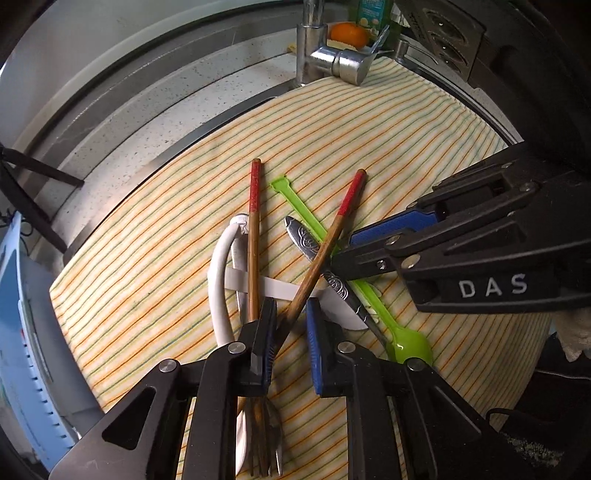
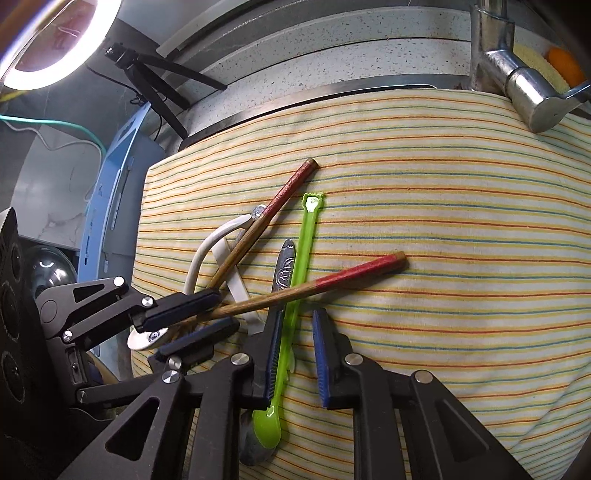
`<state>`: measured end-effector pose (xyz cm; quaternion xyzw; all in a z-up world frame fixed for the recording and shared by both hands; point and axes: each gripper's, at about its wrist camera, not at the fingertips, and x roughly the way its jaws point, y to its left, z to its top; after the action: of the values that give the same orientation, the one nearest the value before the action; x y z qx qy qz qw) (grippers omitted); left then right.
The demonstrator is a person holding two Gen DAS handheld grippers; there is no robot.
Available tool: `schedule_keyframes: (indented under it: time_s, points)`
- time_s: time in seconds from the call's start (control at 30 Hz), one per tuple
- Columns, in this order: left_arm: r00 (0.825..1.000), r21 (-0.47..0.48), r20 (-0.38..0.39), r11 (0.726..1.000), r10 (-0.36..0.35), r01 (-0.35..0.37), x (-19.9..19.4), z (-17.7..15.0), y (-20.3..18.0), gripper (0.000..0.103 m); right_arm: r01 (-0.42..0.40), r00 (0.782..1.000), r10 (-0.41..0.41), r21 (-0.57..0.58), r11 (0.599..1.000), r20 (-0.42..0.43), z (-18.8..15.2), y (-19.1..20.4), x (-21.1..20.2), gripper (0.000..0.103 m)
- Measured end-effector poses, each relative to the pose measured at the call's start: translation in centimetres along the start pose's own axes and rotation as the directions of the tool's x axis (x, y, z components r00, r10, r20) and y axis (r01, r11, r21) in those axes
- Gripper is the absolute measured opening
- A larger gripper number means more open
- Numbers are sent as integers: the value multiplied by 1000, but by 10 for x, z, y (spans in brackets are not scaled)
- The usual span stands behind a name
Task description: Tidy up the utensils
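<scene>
A heap of utensils lies on a striped cloth (image 1: pixel 369 129) (image 2: pixel 443 221). My left gripper (image 1: pixel 291 302) (image 2: pixel 225 310) points down with its jaws narrow around one red-tipped chopstick (image 1: pixel 332 229) (image 2: pixel 332 280), and a slit of cloth shows beside the stick. The second chopstick (image 1: pixel 254 221) (image 2: pixel 280 199) runs under its left finger. A fork (image 1: pixel 273 435) lies beneath it. My right gripper (image 2: pixel 298 314) (image 1: pixel 341 250) straddles the green plastic spoon (image 2: pixel 306 240) (image 1: pixel 410 343); the handle lies against the left pad, with a gap to the right pad. A patterned metal spoon (image 2: pixel 284 266) (image 1: pixel 303 236) lies alongside.
A curved white utensil (image 1: pixel 218 280) and a flat white one (image 1: pixel 280 288) lie under the chopsticks. A chrome faucet (image 1: pixel 332 59) (image 2: pixel 517 85) overhangs the cloth's far edge, with an orange (image 1: pixel 349 33) behind it. A ring light (image 2: pixel 55 44) and tripod (image 2: pixel 155 81) stand left.
</scene>
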<state>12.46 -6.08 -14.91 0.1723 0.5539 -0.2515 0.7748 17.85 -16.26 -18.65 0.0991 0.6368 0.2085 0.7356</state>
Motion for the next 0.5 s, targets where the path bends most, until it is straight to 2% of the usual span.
schedule_keyframes:
  time_s: [0.3,0.37,0.5]
  points:
    - [1000,-4,-1,1000,-4,4,0,0,-1,13,3,1000,-3,-6,1000,1,0,0,0,6]
    - [1000,-2,-7,1000,-15,15,2,1,-3,12,0,1000,0,0,1000,0,0,-2,-1,5]
    - [1000,15,-11,1000,9,-9,7,5,-9,12,-7,1000,7,13,1000,1,-1,-3,-1,5]
